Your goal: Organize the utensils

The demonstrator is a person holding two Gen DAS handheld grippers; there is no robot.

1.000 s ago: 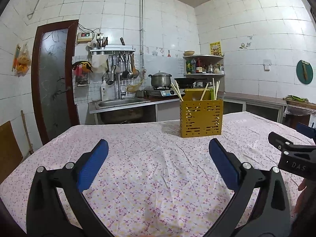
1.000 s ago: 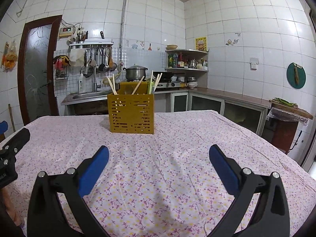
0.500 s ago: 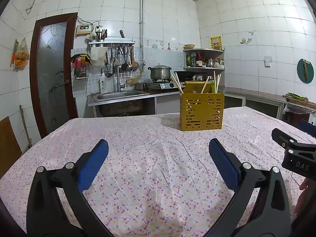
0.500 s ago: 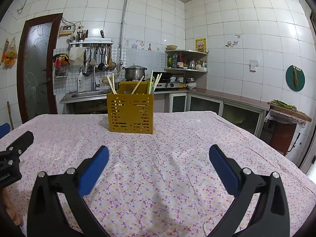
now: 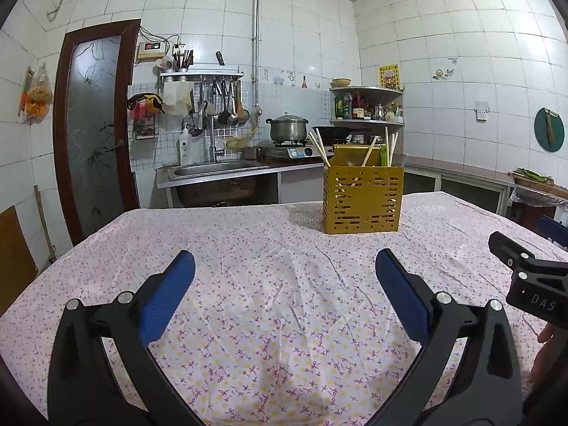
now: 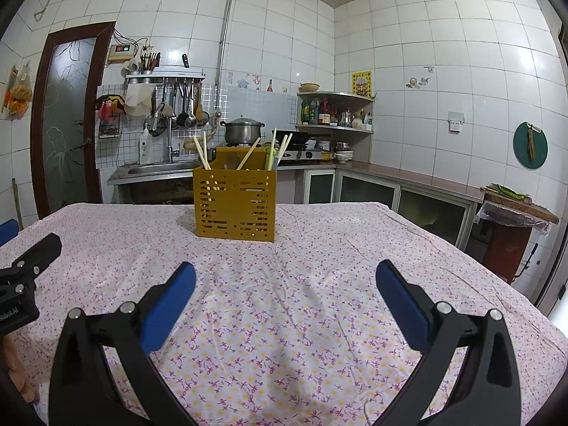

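A yellow slotted utensil holder (image 5: 362, 200) stands upright at the far side of the table; it also shows in the right wrist view (image 6: 235, 205). Several chopsticks (image 5: 320, 149) and a green utensil (image 6: 271, 153) stick up out of it. My left gripper (image 5: 284, 294) is open and empty, low over the floral tablecloth (image 5: 269, 277), well short of the holder. My right gripper (image 6: 285, 294) is open and empty too, beside the left one. Each gripper's black body shows at the edge of the other's view.
Behind the table are a sink (image 5: 216, 169), hanging ladles (image 5: 223, 103), a pot on a stove (image 5: 287, 128) and a corner shelf of bottles (image 6: 333, 112). A counter (image 6: 419, 181) runs along the right wall. A door (image 5: 96, 135) is at the left.
Both cameras have tilted up a little and drawn slightly back, so the holder sits lower in the views. Both grippers stay open and empty.
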